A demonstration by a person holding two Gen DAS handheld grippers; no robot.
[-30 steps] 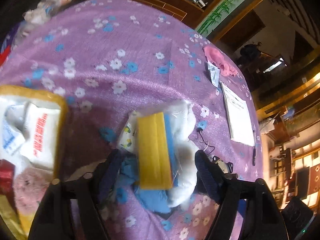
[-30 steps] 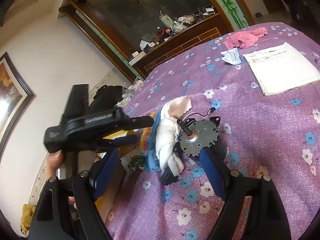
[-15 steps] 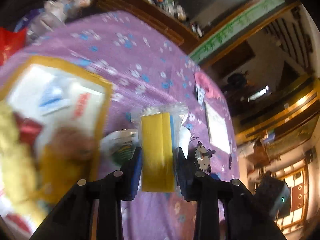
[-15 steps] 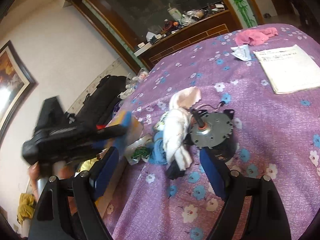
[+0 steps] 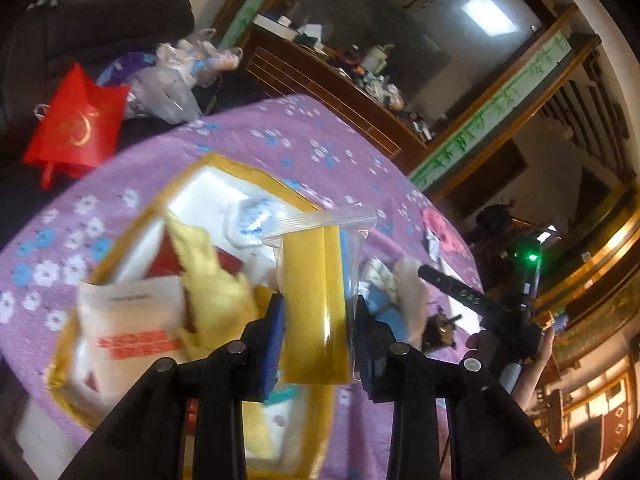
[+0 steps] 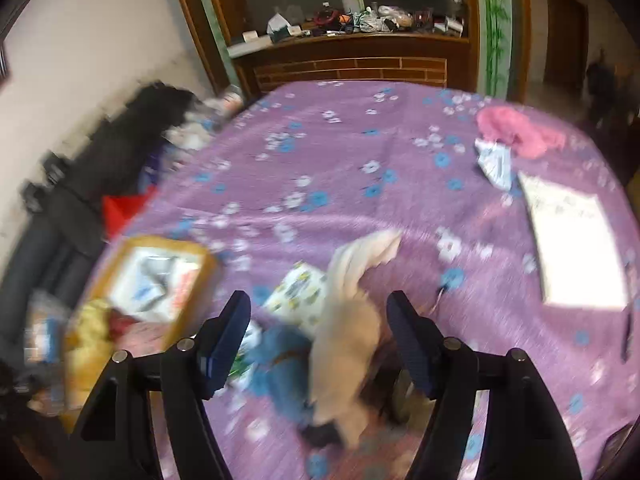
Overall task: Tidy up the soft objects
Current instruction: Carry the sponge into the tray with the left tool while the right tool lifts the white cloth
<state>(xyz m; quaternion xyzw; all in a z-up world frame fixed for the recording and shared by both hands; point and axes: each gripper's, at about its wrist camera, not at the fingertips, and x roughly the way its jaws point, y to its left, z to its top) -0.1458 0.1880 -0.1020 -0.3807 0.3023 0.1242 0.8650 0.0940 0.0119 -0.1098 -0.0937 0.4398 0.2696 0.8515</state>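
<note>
Two grippers over a purple floral tablecloth (image 6: 344, 160), one loaded, one empty.

No lettering is legible: a white packet (image 5: 128, 328) in the yellow-rimmed box (image 5: 236, 166) carries blurred red print. The left gripper (image 5: 318, 332) is clamped on a yellow sponge in a clear zip bag (image 5: 316, 300), held upright above the box, which also holds white packets and a yellow cloth (image 5: 212, 280). The right gripper (image 6: 318, 332) has just been closing but its jaws stand apart, straddling a white cloth (image 6: 352, 312) without touching it. Beside the cloth lie a blue cloth (image 6: 280, 364) and a patterned packet (image 6: 298, 294).
</note>
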